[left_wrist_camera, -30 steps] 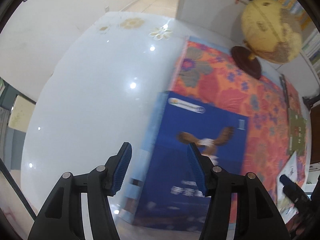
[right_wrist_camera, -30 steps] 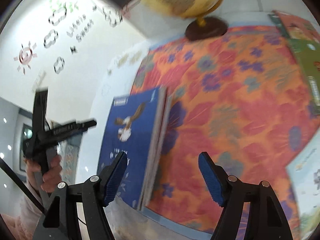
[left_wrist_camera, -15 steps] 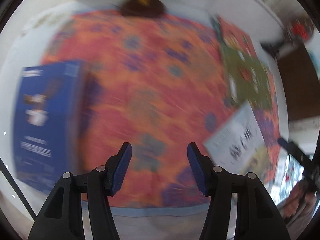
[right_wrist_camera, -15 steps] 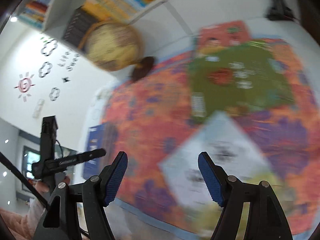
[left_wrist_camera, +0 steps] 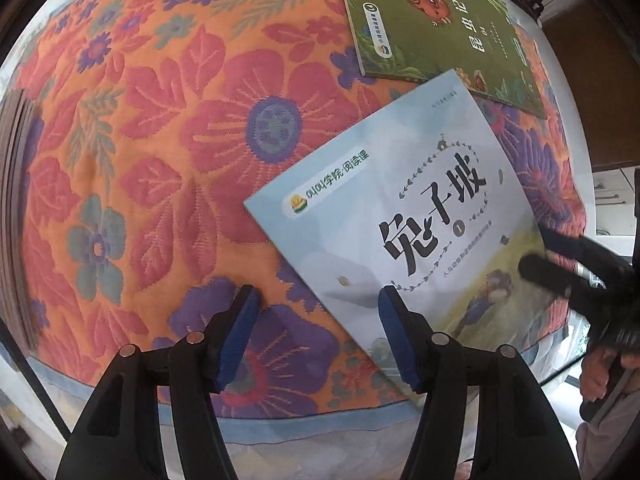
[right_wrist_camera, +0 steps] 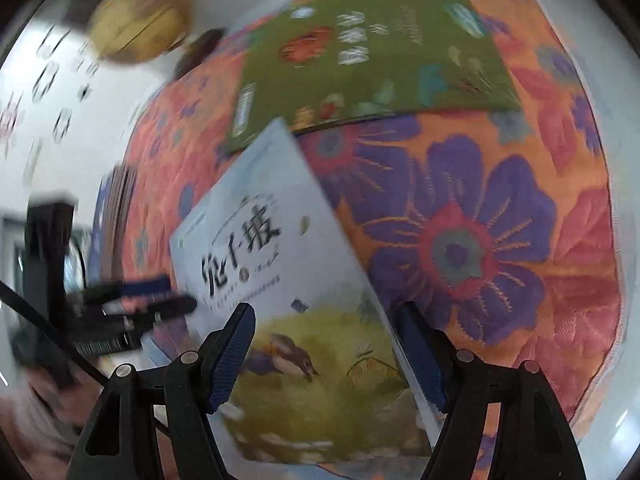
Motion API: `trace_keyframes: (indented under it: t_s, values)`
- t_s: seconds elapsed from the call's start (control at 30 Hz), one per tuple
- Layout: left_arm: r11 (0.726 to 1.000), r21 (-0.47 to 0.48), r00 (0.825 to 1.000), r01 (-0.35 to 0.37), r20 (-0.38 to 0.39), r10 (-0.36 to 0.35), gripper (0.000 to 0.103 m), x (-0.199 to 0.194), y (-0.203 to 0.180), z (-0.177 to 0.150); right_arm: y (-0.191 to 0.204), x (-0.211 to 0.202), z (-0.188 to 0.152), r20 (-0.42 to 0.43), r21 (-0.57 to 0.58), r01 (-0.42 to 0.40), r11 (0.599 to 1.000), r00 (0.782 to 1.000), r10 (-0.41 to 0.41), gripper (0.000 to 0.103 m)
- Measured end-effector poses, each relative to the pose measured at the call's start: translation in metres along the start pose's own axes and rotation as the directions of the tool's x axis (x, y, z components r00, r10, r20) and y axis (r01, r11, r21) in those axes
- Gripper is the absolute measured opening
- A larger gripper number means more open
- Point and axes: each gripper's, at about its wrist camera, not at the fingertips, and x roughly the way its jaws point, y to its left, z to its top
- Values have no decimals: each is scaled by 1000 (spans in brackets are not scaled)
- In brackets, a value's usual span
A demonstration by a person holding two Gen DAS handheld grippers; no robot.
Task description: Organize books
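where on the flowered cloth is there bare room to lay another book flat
The widest bare stretch of the flowered cloth lies left of the pale blue book, up to the book stack at the cloth's far left edge. It is crowded at upper right, where the pale book's corner overlaps the green book.

Both grippers have swung away from the blue book at the cloth's edge to hang over the pale book (left_wrist_camera: 404,216), the left gripper (left_wrist_camera: 318,338) with its jaws opening, the right gripper (right_wrist_camera: 326,354) straddling its lower end.
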Motion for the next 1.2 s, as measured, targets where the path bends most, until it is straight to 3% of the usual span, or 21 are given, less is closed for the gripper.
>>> trace_keyframes:
  t_s: [0.1, 0.2, 0.33, 0.5, 0.6, 0.67, 0.77, 0.9, 0.97, 1.1, 1.2]
  values:
    - [1000, -16, 1000, 25, -4, -25, 62, 2, 1, -4, -11, -2, -14, -33, 31, -79, 996, 996, 80, 73]
    - [999, -11, 999, 44, -6, -44, 62, 3, 0, -19, -15, -8, -21, -63, 15, -92, 996, 994, 93, 69]
    - [999, -7, 999, 45, 9, -45, 62, 5, -6, -30, -23, -10, -12, 12, 45, -71, 996, 997, 71, 66]
    - [998, 16, 998, 61, 25, -61, 64, 2, -27, -42, -3, 4, -10, -55, 60, -192, 979, 979, 196, 68]
    - [998, -2, 998, 57, 15, -57, 64, -2, -13, -51, 14, 14, -23, -85, 39, -232, 972, 968, 235, 68]
    - [997, -32, 997, 77, 5, -77, 64, -5, 5, -59, 19, 19, -28, -65, 96, -294, 951, 952, 300, 68]
    - [998, -48, 999, 49, -14, -49, 64, -6, 29, -70, 41, 41, -34, -79, 129, -351, 927, 929, 363, 64]
    - [996, -88, 1000, 7, -9, -8, 65, -14, 64, -82, 80, 63, -33, -77, 105, -374, 922, 921, 382, 63]
    - [993, -121, 1000, -7, -28, 4, 66, -14, 87, -86, 94, 75, -31, -81, 147, -409, 901, 902, 423, 61]
    - [996, -88, 998, 30, -46, -34, 65, -16, 108, -89, 121, 87, -27, -98, 94, -368, 925, 921, 377, 61]
    - [998, -59, 998, 28, -45, -31, 65, -17, 106, -91, 119, 88, -25, -70, 135, -371, 919, 922, 382, 60]
